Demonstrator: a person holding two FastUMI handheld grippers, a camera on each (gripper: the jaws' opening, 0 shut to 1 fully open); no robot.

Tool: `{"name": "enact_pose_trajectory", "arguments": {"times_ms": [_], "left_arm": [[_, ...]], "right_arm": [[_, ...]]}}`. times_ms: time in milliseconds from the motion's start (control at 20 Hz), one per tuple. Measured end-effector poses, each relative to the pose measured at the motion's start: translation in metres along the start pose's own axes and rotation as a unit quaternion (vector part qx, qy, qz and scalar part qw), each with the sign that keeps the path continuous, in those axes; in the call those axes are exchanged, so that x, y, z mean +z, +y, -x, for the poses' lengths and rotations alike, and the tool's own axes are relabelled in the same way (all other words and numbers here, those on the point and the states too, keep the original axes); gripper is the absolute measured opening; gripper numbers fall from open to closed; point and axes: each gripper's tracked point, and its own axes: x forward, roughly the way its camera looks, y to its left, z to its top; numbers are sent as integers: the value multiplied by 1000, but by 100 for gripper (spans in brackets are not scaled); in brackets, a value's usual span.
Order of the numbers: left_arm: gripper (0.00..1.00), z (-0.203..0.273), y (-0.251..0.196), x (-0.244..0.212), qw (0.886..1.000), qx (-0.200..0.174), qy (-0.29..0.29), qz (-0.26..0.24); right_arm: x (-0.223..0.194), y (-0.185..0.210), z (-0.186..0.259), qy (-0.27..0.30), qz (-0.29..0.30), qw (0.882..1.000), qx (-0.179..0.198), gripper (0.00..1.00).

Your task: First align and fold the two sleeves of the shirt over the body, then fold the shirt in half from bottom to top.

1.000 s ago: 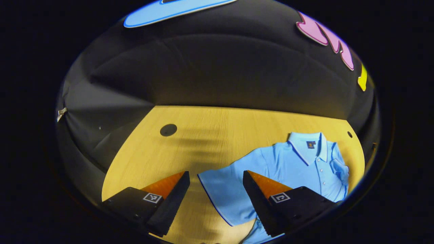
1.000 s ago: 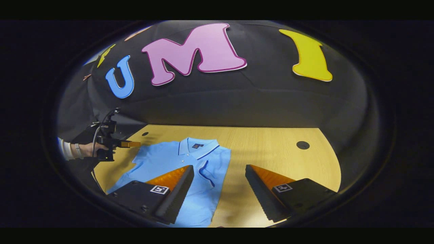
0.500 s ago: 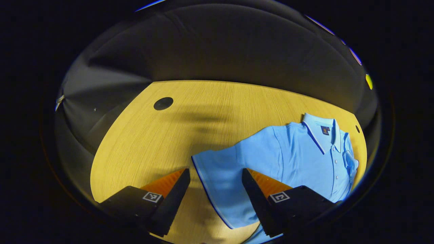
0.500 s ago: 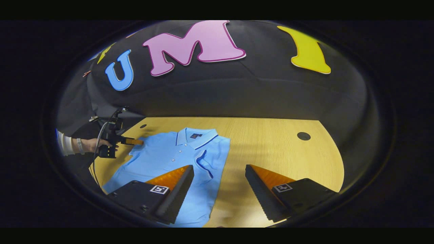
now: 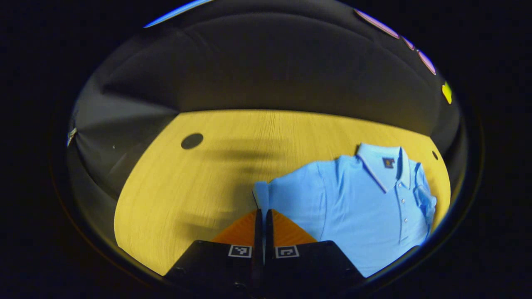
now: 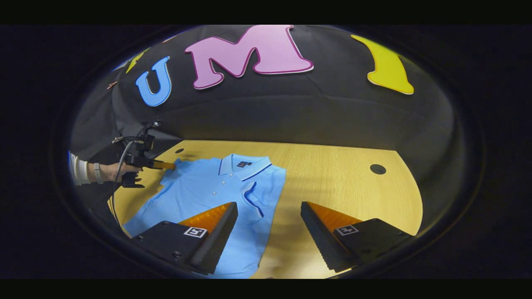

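Your left gripper (image 5: 262, 216) has just closed: half a second ago its jaws stood spread on either side of the left sleeve's edge, and now they are pressed together with the cuff of that sleeve (image 5: 261, 195) pinched at their tips. The cloth there has bunched into a narrow fold that rises slightly off the counter (image 5: 199, 182), so the grasp looks taken. In the right gripper view the same gripper shows far off, held by a hand (image 6: 109, 171) at the shirt's shoulder.

The shirt (image 5: 365, 207) lies face up and flat on the counter, collar (image 5: 384, 164) toward the booth wall, buttons showing down the placket. On its other side, the right sleeve (image 6: 254, 199) is already laid over the body, its dark-trimmed edge curving across the chest.

Your right gripper (image 6: 268, 224) hangs low over the counter with its jaws spread wide and nothing between them; one finger sits above the shirt's lower body, the other above bare wood.

So the first sleeve fold looks done and the second one is at its start. I judge the next move is to carry the pinched cuff up and across toward the placket, matching the other sleeve. Lift gently: too hard a pull could drag the whole shirt sideways and spoil the fold already made.
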Motion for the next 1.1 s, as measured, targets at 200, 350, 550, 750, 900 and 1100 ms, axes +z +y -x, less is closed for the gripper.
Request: {"name": "enact_pose_trajectory", "arguments": {"times_ms": [200,350,550,750,900,1100], "left_arm": [[6,28,-38,24,997,-50,-25,-50],[7,38,-84,18,992,-99,-19,-74],[35,40,-152,-55,976,-165,63,-126],[96,59,-154,-49,976,-172,45,-125],[96,106,-135,-31,976,-177,17,-124],[97,179,-94,-39,980,-171,2,-100]], "right_arm": [[5,1,2,-10,-16,1000,0,95],[2,2,5,-11,-17,1000,-2,87],[-12,3,12,1,-14,1000,0,87],[-17,2,24,3,-8,1000,-9,95],[-19,9,41,2,-19,1000,-7,96],[-33,16,72,10,-42,999,-17,96]]}}
